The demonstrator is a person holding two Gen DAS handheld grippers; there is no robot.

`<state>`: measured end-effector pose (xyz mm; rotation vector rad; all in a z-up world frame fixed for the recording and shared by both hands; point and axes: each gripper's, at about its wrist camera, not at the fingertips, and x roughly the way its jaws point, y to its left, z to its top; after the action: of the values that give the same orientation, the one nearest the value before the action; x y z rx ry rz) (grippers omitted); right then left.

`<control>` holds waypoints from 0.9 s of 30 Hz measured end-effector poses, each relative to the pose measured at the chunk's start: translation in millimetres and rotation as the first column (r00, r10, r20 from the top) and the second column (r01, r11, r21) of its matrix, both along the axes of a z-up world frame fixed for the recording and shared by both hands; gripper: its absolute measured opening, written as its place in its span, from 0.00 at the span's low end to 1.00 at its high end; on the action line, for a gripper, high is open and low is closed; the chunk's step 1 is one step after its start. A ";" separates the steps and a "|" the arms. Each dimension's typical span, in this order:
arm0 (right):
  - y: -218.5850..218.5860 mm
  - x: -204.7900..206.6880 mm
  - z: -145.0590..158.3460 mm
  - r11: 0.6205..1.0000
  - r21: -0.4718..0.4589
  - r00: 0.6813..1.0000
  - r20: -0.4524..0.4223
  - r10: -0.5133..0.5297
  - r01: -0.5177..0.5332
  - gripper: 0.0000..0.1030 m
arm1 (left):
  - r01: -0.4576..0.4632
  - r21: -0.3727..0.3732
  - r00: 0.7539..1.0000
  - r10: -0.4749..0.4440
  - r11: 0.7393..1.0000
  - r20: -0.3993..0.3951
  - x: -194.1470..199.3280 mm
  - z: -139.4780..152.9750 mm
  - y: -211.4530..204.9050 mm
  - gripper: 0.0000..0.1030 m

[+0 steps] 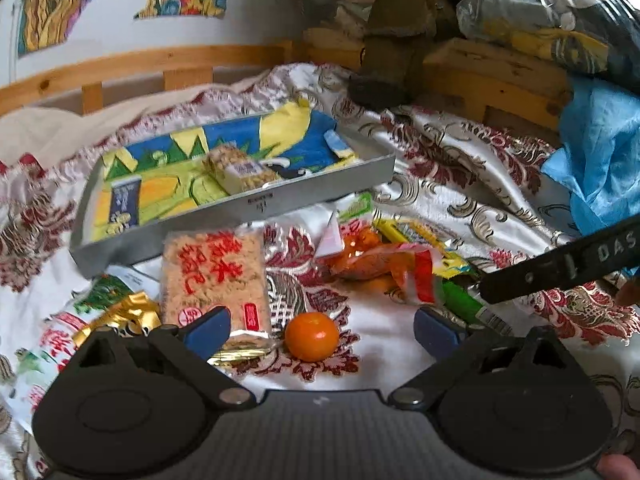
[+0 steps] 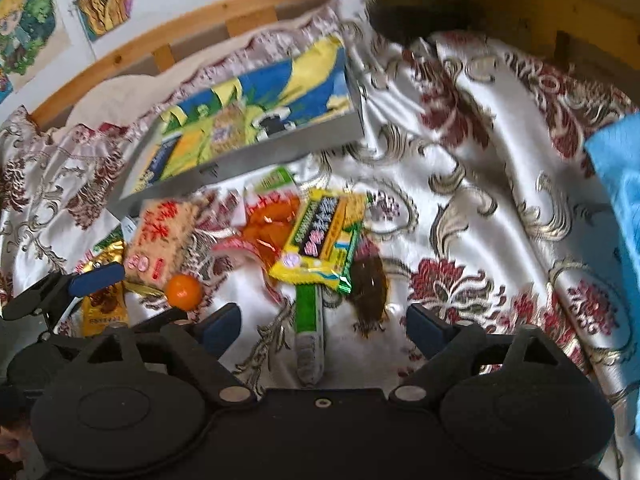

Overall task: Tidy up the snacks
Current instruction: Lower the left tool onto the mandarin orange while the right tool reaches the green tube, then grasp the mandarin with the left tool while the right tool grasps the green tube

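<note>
Left claw (image 1: 320,328) gapes over floral cloth (image 1: 440,148) — wooden rail (image 1: 160,60) behind.

From my seat both wrist views are lit by soft, even daylight with no hard shadows, though the satin bedcloth (image 2: 472,216) throws pale glare across its white patches. The right wrist view is smeared by motion blur, worst on the yellow packet (image 2: 320,236) and the tray (image 2: 256,156), while the left wrist view is sharper. Fisheye bending curves the wooden bed rail (image 1: 168,62) and darkens the corners.
</note>
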<state>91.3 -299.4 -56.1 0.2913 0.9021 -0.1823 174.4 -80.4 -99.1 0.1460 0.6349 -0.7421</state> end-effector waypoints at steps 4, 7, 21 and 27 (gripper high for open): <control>1.9 10.6 -13.1 1.000 0.003 0.999 -0.050 0.003 -0.003 0.71 | 0.037 0.012 0.999 -0.037 0.999 -0.028 4.4 -7.5 -4.4 0.83; 6.2 17.1 -18.9 1.000 -0.009 0.998 -0.063 0.018 -0.018 0.63 | 0.062 0.027 0.998 -0.061 0.998 -0.033 4.7 -10.3 -9.3 0.74; 11.9 21.7 -20.1 0.999 -0.035 0.996 -0.084 0.035 -0.038 0.50 | 0.017 0.047 0.995 -0.012 0.999 -0.095 20.8 -17.5 -15.7 0.36; 15.8 20.0 -18.1 0.998 -0.048 0.996 -0.073 0.048 -0.051 0.43 | -0.005 0.037 0.995 0.009 0.999 -0.100 22.0 -20.2 -16.0 0.35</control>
<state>111.3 -283.6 -74.1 0.2167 0.9739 -0.1701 196.5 -96.5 -119.3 0.1409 0.7441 -0.7344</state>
